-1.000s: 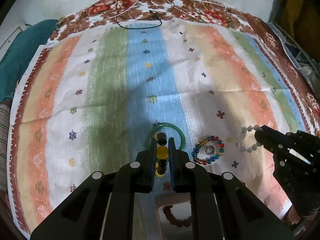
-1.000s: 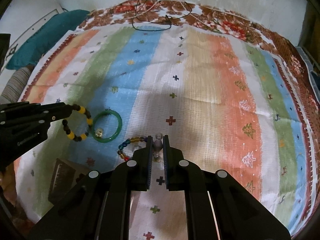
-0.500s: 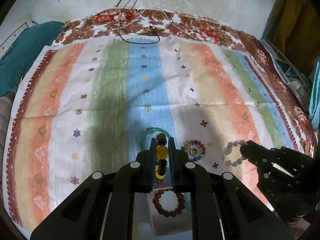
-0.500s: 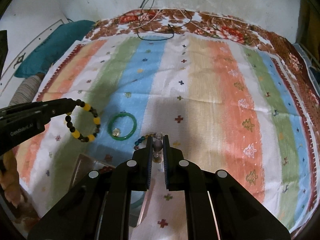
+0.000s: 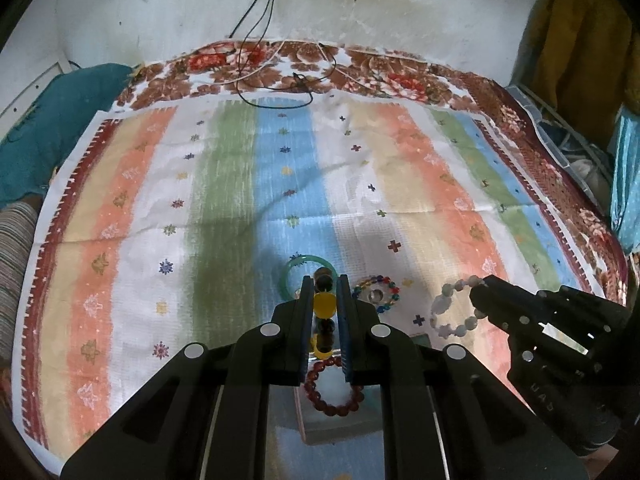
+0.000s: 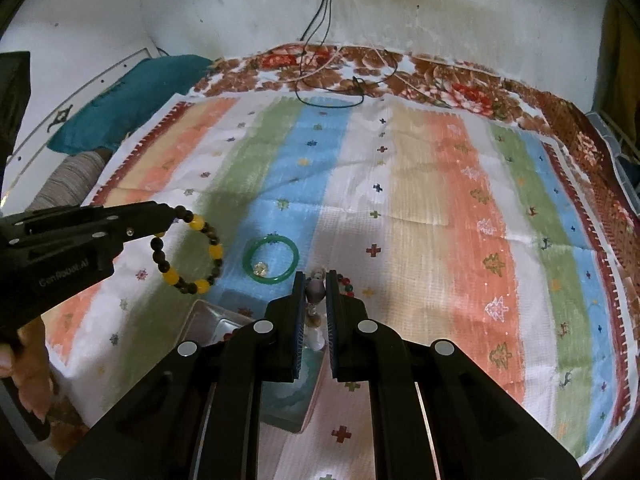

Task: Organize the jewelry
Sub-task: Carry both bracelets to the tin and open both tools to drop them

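The left gripper [image 5: 325, 292] is clenched on a yellow-and-brown bead bracelet [image 6: 188, 256], which hangs free of the cloth from its fingertips. White lettering on the side of this gripper's black body, seen from the right wrist, reads roughly "GenRobot.AI". The right gripper [image 6: 316, 280] is likewise closed, pinching a pale bead bracelet [image 5: 456, 310] of white and lilac beads that dangles in a loop from its tips. A person's hand [image 6: 28, 364] grips the left tool's handle at the picture's edge.

Below the grippers sits a shallow open jewelry box [image 5: 340, 420]; a dark red bead bracelet [image 5: 334, 386] lies in it. Just beyond, on the striped cloth [image 5: 224, 200], a green bangle [image 6: 271, 259] lies flat with a small sparkling ring [image 6: 260, 268] inside its circle. Beside the bangle lies a multicoloured bead bracelet [image 5: 376, 292] around a small silvery piece. Black and white cables [image 6: 332, 80] trail down the wall onto the floral bedspread [image 5: 360, 72]. A teal pillow [image 6: 132, 104] lies at the far left.
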